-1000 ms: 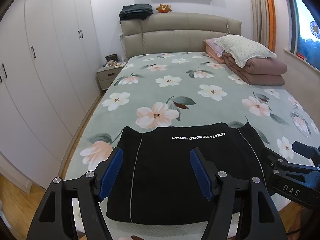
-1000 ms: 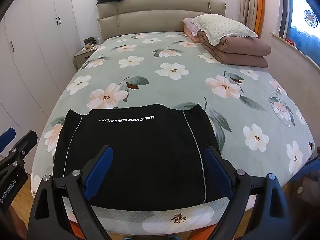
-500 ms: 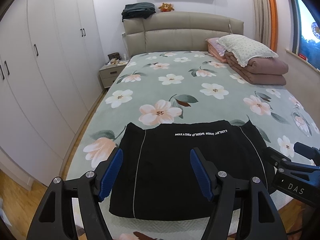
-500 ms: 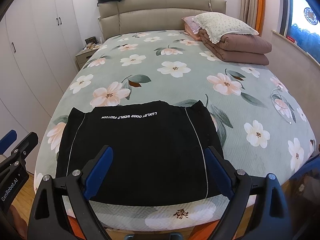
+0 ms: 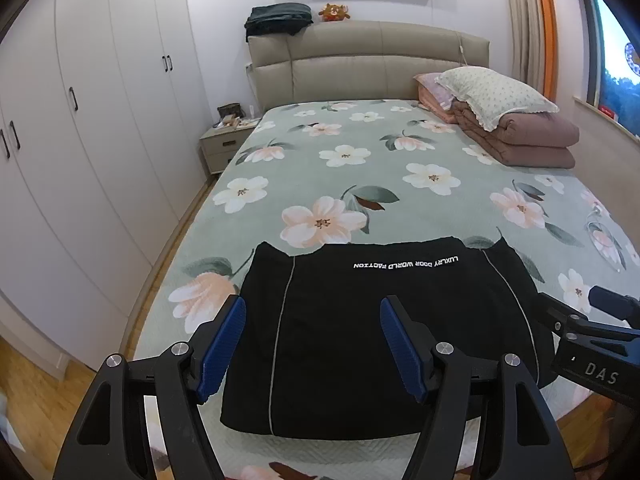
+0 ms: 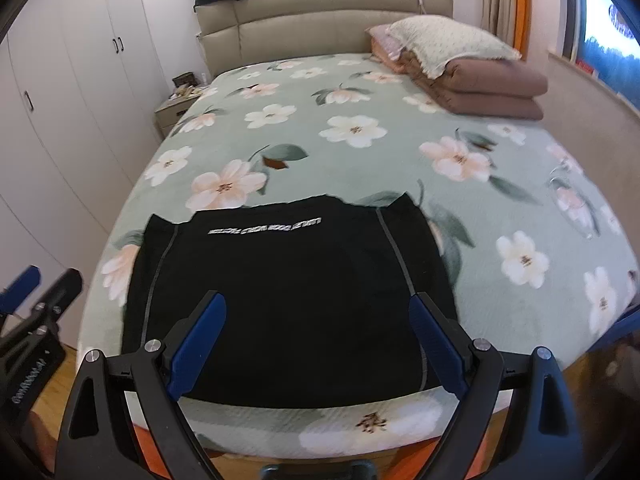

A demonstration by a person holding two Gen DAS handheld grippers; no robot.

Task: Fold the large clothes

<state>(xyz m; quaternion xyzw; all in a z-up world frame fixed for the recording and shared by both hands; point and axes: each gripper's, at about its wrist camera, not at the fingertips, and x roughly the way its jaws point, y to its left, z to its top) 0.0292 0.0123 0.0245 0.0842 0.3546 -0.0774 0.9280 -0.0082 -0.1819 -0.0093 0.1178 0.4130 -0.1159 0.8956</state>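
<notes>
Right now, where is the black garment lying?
The black garment lies flat at the foot end of the bed, in the lower middle of both wrist views, far from the pillow at the head.

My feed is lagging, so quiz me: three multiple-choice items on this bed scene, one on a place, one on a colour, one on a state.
1. Where does the black garment lie?
A. By the headboard
B. At the near end of the bed, by the foot edge
C. On the nightstand

2. What colour is the lettering on the garment?
A. White
B. Red
C. Yellow

3. How do the left gripper and right gripper stand?
A. Both shut on the garment
B. One shut on it, one open
C. Both open, holding nothing

Answers:
1 B: it lies flat on the floral bedspread at the near end, far from the headboard.
2 A: a white line of text runs along its far edge.
3 C: in each wrist view the blue pads stand apart with no cloth pinched between them.
</notes>
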